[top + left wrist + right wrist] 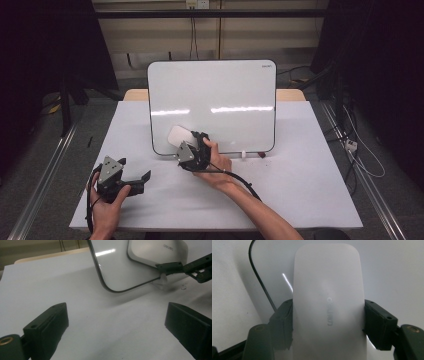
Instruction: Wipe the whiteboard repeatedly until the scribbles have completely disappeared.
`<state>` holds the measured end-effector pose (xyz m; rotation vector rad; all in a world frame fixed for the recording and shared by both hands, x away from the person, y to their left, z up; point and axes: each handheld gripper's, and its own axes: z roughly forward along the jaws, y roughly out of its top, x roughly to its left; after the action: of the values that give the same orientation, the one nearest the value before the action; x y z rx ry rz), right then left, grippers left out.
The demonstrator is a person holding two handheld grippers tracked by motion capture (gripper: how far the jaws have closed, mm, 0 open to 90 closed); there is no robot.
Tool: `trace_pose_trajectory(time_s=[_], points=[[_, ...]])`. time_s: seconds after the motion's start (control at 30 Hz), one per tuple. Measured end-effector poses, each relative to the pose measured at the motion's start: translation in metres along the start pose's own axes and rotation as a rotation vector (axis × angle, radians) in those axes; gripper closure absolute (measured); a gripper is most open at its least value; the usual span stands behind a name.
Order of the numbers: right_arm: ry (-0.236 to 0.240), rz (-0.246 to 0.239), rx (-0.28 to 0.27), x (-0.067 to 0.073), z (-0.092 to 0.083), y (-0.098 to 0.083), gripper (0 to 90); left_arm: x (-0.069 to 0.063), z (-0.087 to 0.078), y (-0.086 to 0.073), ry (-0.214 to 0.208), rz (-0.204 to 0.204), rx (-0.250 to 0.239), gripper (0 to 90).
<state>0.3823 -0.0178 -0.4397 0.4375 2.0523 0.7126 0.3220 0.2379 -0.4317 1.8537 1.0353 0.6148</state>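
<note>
Whiteboard stands propped at the counter's far middle, clean, small unreadable logo at its top right corner. Right claw clenched on white eraser (embossed word, illegible) at the board's lower left corner. Judged: wiping step; next needs steady pressure. Left claw released, near-left, idle.

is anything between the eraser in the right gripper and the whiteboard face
Nothing visible. The right gripper is shut on the white eraser, which sits right at the lower left corner of the whiteboard, with nothing between them.
</note>
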Motion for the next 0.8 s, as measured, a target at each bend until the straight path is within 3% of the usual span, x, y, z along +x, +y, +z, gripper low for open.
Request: trace_pose_trajectory(time_s=[0.13,0.33,0.47,0.63,0.8], points=[[-0.002,0.02,0.015,-0.008,-0.004,-0.006,31.6,0.001,0.0,0.0,0.0,0.001,0.003,4.9],[-0.055,0.118,0.007,-0.036,-0.004,-0.01,31.6,0.0,-0.001,0.0,0.0,-0.001,0.0,4.9],[-0.083,0.165,0.01,-0.047,-0.002,-0.004,31.6,0.0,-0.001,0.0,0.001,0.0,0.001,4.9],[-0.111,0.206,0.001,-0.048,0.004,0.008,31.5,0.0,-0.001,0.0,0.001,-0.001,-0.001,4.9],[-0.13,0.196,-0.002,-0.042,0.007,0.012,31.6,0.0,0.0,0.0,0.001,-0.003,0.004,4.9]])
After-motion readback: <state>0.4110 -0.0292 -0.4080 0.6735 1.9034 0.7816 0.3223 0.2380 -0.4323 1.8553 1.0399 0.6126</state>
